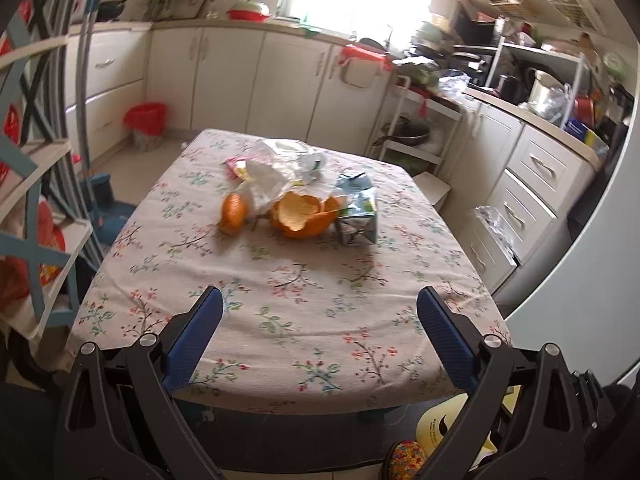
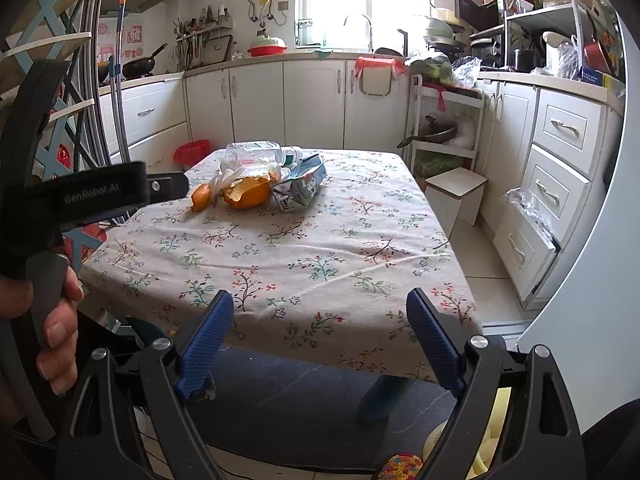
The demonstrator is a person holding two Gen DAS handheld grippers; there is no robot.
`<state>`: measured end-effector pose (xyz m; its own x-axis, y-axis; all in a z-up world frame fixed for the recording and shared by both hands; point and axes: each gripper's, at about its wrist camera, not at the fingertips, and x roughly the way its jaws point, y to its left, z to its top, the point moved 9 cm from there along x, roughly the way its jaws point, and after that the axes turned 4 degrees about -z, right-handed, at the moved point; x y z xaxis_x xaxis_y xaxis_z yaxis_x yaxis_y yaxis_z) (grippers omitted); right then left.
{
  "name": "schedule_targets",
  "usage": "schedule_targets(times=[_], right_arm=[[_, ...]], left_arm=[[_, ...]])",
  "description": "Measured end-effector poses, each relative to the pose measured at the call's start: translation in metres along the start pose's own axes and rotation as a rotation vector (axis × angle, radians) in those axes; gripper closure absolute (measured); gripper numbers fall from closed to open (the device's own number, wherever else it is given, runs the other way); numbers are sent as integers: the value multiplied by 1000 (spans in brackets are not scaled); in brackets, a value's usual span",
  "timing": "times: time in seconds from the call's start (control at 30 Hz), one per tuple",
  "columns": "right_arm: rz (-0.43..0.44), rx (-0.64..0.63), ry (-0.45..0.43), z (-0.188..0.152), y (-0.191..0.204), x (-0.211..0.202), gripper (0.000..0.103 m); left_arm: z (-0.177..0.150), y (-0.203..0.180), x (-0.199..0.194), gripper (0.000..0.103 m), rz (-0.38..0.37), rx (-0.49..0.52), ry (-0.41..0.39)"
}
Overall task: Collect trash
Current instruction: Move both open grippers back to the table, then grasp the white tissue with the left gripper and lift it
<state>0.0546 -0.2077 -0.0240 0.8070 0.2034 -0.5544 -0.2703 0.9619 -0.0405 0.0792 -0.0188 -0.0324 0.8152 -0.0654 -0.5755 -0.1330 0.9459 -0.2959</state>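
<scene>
- Both tools sit nearest: the left tool [image 1: 320, 300] and the right tool [image 2: 320, 304] hang over the near edge of the tabletop [image 1: 280, 280], jaws spread wide, holding nothing.
- Between them and the trash lies bare flowered cloth; it looks soft and wrinkled, so a dragged item could bunch it.
- Well beyond the tools, toward the tabletop's far end, the trash sits in one heap.
- At the heap's near side, the orange peel [image 1: 300, 216] looks light, curled and likely brittle; I would pinch its raised rim.
- Just right of the peel, the crushed carton [image 1: 356, 208] seems light and stiff-creased; a folded edge suits the jaws.
- Behind the peel, the clear plastic wrapper [image 1: 284, 160] likely slips and crumples.
- Beyond the tabletop's far left corner, a red-lined bin [image 1: 146, 124] stands by white cabinets.
</scene>
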Motion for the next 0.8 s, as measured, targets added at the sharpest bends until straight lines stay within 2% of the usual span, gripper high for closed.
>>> schedule_targets(times=[0.2,0.37,0.63,0.8], right_arm=[[19,10,6,4,10,8,18],[30,-3,9,9,18,17,18],[40,0,25,12,21,36,18],[53,26,44,14,22,49,18]], left_arm=[[9,25,3,10,32,-54,5],[35,48,13,10,82,-68,5],[66,52,69,10,123,48,91],[78,47,120,10,182,168,146]])
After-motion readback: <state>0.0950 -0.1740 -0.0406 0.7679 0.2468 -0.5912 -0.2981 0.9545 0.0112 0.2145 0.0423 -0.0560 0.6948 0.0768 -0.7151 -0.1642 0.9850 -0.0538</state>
